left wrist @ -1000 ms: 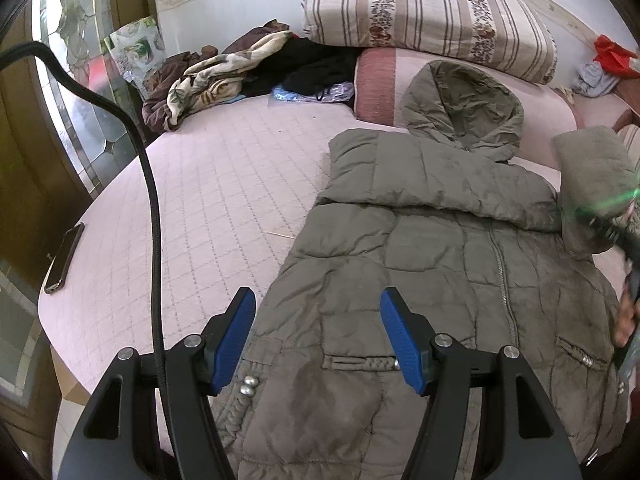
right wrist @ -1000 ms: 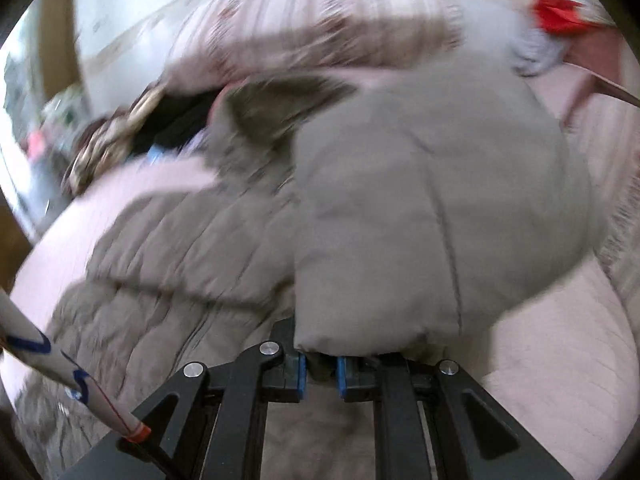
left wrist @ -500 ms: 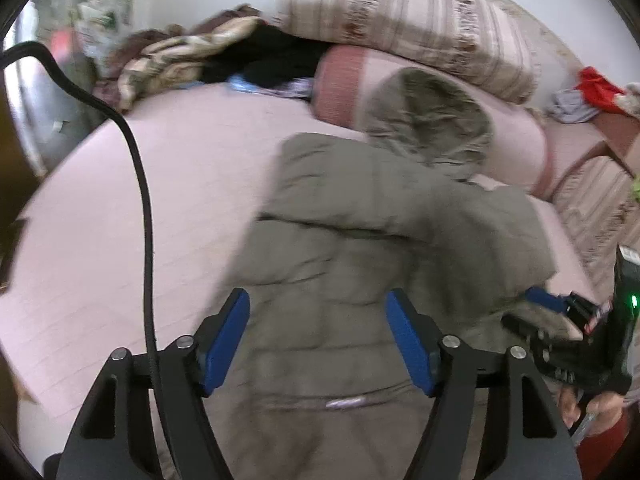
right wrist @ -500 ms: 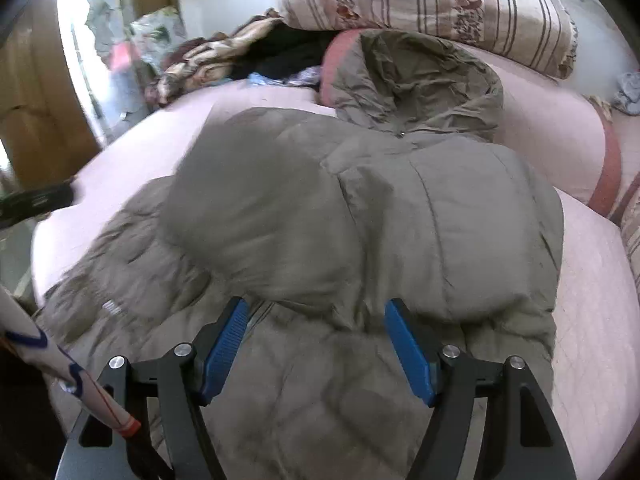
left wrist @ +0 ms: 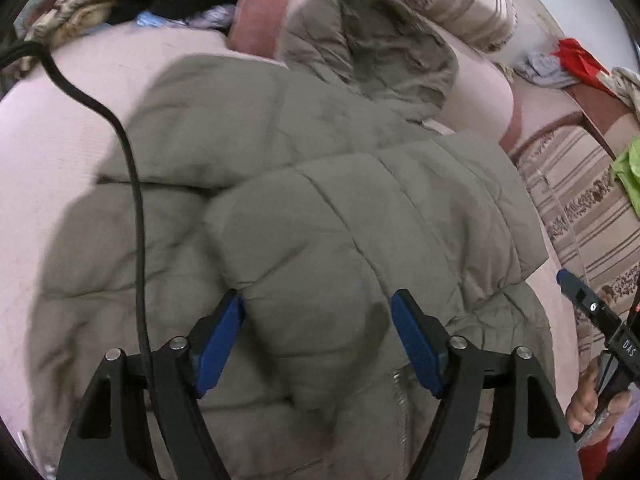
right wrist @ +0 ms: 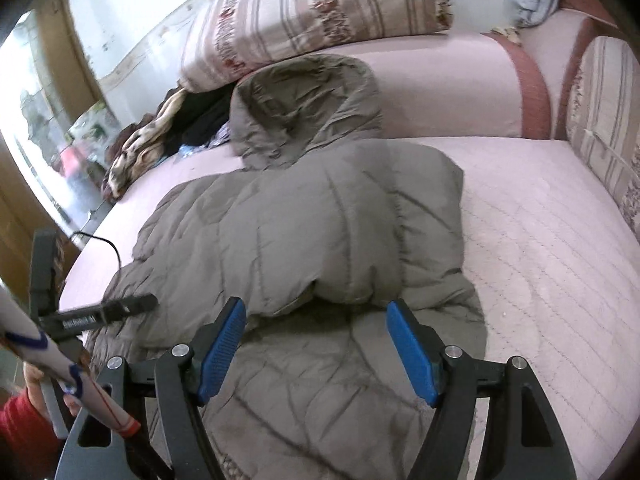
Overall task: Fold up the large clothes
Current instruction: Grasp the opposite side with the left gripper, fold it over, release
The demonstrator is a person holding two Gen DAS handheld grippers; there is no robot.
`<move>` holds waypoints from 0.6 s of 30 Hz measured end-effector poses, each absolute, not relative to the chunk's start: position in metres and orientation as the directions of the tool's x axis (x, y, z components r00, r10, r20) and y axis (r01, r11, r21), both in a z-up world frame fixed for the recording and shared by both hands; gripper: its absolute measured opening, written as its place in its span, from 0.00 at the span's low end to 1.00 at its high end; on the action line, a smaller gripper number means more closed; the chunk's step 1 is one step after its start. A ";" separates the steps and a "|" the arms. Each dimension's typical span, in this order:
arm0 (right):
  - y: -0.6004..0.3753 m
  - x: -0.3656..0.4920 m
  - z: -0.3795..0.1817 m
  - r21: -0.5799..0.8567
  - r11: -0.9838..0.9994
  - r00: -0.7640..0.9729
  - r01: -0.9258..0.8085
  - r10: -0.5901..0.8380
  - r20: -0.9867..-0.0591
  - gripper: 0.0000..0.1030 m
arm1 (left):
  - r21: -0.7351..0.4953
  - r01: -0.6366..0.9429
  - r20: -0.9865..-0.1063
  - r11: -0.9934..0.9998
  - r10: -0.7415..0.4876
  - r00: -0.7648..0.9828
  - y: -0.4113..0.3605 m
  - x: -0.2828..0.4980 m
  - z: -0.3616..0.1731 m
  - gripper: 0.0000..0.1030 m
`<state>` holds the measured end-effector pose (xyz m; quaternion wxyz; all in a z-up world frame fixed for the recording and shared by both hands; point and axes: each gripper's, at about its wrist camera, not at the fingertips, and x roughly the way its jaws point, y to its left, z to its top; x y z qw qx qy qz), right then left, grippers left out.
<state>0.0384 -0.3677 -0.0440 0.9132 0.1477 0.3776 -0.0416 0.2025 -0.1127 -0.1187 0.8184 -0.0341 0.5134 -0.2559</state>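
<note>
An olive-grey padded hooded jacket point(left wrist: 280, 184) lies on a pink bed, hood point(left wrist: 372, 44) toward the pillows. Its right sleeve point(left wrist: 360, 248) lies folded across the chest, cuff end between my left gripper's fingers. My left gripper point(left wrist: 318, 340) is open just above the sleeve end, with blue pads. In the right wrist view the jacket point(right wrist: 304, 232) shows the folded sleeve point(right wrist: 352, 280) in front of my right gripper point(right wrist: 316, 344), which is open and empty above the jacket's lower body. The left gripper point(right wrist: 100, 312) shows at that view's left.
A striped pillow point(right wrist: 312, 12) and pink bolster point(right wrist: 448, 88) lie behind the hood. A pile of clothes point(right wrist: 168, 128) sits at the far left of the bed point(right wrist: 540, 240). A striped cushion point(left wrist: 580, 208) borders the right. A black cable point(left wrist: 136, 208) hangs across the left view.
My right gripper opened and let go of the sleeve, which now lies across the jacket's chest, then drew back. My left gripper moved forward over the jacket toward the sleeve end.
</note>
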 end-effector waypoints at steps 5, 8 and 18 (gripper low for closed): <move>-0.378 0.043 -0.039 0.252 0.939 0.731 0.236 -0.001 -0.682 0.75 | -0.202 0.410 -0.829 0.890 -0.378 0.413 -0.125 0.210 -0.093 0.22; -0.381 0.044 -0.037 0.249 0.933 0.744 0.260 -0.029 -0.668 0.75 | -0.174 0.390 -0.785 0.904 -0.366 0.500 -0.107 0.228 -0.057 0.20; -0.385 0.122 -0.063 0.165 0.929 0.664 0.332 -0.106 -0.740 0.75 | -0.062 0.332 -0.810 0.941 -0.242 0.535 -0.095 0.339 -0.063 0.20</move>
